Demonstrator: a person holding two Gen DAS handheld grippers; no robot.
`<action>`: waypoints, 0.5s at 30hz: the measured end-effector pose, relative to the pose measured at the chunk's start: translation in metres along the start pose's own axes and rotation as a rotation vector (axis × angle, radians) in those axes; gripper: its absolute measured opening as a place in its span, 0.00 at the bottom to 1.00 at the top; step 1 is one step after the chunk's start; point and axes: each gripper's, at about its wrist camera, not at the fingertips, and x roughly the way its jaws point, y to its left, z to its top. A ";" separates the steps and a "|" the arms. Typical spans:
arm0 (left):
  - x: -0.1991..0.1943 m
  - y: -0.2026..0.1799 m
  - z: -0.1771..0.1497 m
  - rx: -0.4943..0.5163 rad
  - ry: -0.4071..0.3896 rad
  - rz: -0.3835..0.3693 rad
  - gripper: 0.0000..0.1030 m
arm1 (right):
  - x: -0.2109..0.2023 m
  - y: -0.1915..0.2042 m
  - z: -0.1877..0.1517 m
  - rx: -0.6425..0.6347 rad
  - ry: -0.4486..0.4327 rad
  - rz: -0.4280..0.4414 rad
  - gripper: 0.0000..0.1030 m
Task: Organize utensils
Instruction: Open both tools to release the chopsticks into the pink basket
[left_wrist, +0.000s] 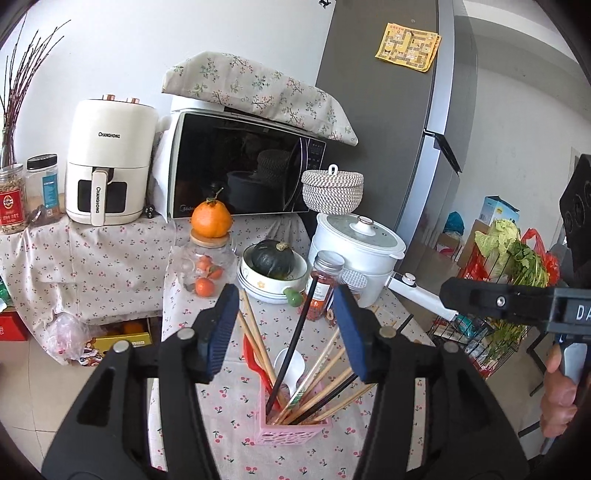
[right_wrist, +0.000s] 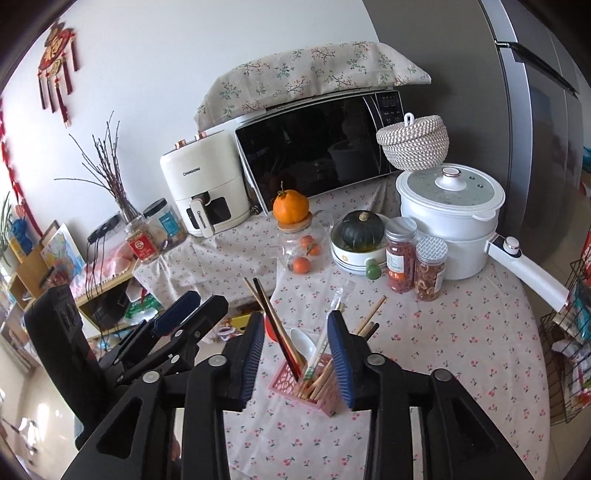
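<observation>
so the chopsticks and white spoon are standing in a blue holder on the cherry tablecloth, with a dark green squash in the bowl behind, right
Not quite: the holder is pink, not blue, as the right wrist view shows plainly. The rest holds: the chopsticks and white spoon stand in it on the cherry tablecloth, with the dark green squash in the bowl behind.

holder: pink perforated plastic | chopsticks: wood | tablecloth: printed cloth
</observation>
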 end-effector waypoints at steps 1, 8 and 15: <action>-0.001 0.001 0.001 -0.006 0.001 0.003 0.61 | -0.004 -0.002 0.000 0.003 -0.018 0.002 0.54; -0.017 -0.002 -0.001 -0.031 0.038 0.020 0.94 | -0.040 -0.015 -0.010 0.003 -0.103 -0.060 0.86; -0.019 -0.019 -0.024 0.051 0.163 0.225 0.99 | -0.059 -0.028 -0.046 -0.024 -0.129 -0.196 1.00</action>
